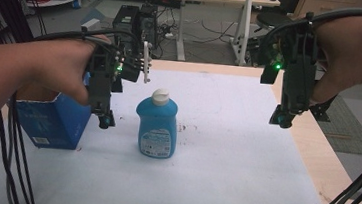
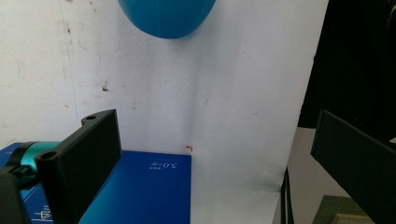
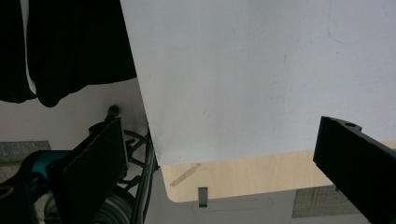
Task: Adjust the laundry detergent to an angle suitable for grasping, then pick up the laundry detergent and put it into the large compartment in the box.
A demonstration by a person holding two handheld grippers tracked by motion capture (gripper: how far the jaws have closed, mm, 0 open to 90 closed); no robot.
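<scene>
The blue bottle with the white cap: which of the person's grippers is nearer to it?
Left. The left gripper hangs just beside the bottle, above the blue box. The right gripper hovers far off near the table's edge.

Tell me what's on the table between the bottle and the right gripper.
Nothing: in the high view, the white sheet lies bare between the bottle and the right gripper.

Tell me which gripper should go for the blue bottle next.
Left. The left gripper hangs open right beside the blue bottle, above the blue box; the right gripper, also open, is farther off near the table's right edge.
</scene>
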